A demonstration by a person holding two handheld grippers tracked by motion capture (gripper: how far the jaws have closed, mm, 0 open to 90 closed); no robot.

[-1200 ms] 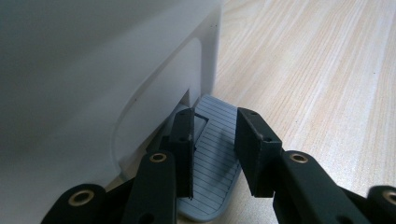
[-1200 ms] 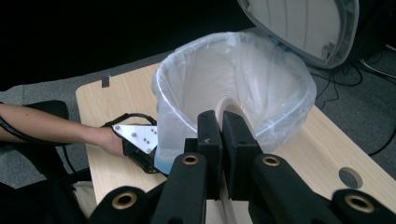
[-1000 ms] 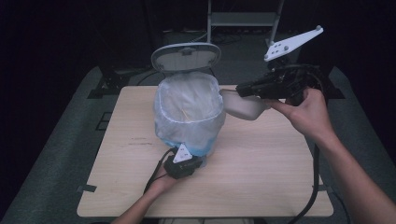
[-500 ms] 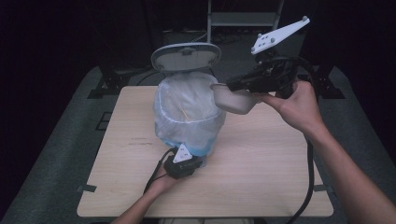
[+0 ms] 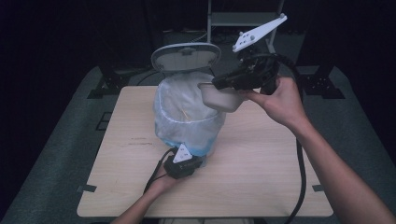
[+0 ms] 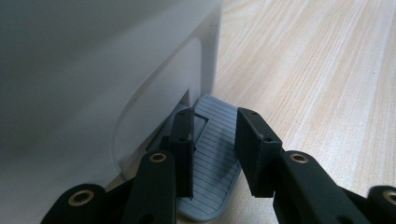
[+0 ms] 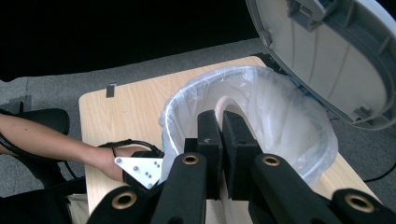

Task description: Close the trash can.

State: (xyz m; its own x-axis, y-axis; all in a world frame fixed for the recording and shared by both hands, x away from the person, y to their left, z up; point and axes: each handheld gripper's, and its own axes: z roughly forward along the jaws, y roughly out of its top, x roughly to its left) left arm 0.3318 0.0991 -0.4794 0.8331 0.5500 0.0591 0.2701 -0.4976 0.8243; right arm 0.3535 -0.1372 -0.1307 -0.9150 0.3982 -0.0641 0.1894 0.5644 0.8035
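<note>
At the near edge of the desk (image 5: 261, 186), the left claw (image 6: 215, 154) is pressed down on the grey ribbed pedal (image 6: 212, 172) at the foot of the white bin (image 6: 93, 79). Its jaws are drawn nearly together, with nothing pinched between them. The pedal's long axis runs from the bin's base out toward the near side.

Farther off, the lid (image 5: 186, 57) is held raised, tilted up at the far side of the bin. The clear liner bag (image 5: 187, 116) is draped over the rim.

At the right of the bin's mouth, a beige bowl (image 5: 223, 97) is pinched by its wall in the right claw (image 7: 222, 154), its jaws pressed onto the bowl's rim (image 7: 224, 105). The bowl sits nearly level above the right edge of the liner, its opening facing up.

For the step to go well, the pedal should be kept firmly down while the bowl is brought fully over the opening. It should then be tipped toward the middle, so that nothing lands on the rim or the desk.
</note>
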